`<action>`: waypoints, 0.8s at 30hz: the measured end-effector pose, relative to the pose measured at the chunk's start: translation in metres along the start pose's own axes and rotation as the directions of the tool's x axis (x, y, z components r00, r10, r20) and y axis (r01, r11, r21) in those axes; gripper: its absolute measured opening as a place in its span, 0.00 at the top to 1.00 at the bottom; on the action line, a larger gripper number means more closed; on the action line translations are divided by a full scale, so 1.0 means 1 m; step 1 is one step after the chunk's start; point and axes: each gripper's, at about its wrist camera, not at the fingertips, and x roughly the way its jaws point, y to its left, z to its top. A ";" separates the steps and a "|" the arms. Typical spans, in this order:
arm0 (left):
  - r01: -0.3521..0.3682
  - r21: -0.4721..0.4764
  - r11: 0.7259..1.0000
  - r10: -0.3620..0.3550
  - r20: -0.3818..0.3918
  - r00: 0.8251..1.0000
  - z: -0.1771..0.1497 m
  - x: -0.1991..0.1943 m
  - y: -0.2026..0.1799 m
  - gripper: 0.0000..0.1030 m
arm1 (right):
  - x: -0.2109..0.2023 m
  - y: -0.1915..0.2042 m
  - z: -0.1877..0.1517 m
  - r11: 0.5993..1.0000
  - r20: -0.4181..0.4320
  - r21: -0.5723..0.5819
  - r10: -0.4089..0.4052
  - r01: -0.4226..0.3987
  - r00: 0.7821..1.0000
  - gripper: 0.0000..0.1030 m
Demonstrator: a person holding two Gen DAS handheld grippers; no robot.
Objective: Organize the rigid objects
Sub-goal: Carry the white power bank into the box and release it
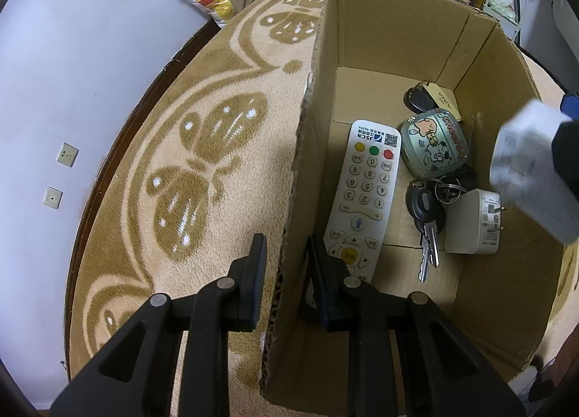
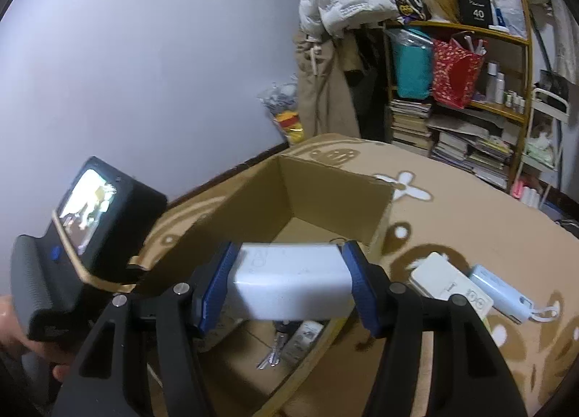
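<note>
The right gripper (image 2: 289, 283), jaws clamped on a white block (image 2: 293, 283), hovers over the open cardboard box (image 1: 398, 19). The left gripper (image 1: 286, 272), jaws apart, straddles the box wall. Inside lie a remote (image 1: 365, 192) and keys (image 1: 429, 229) at 3 o'clock of it.

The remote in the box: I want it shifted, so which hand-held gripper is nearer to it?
Left. The left hand-held gripper straddles the box wall right beside the remote; the right hand-held gripper holds a white block above the box's far side.
</note>
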 end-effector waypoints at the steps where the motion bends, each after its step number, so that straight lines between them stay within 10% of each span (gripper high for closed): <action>1: 0.000 0.000 1.000 0.000 0.001 1.000 0.000 -0.001 0.000 0.77 | 0.001 0.002 0.000 1.000 -0.003 -0.013 -0.011 0.011 1.000 0.37; 24: 0.011 -0.010 1.000 -0.011 -0.018 1.000 -0.001 0.001 0.004 0.78 | -0.012 0.002 0.004 0.997 0.037 -0.029 -0.074 0.075 0.997 0.35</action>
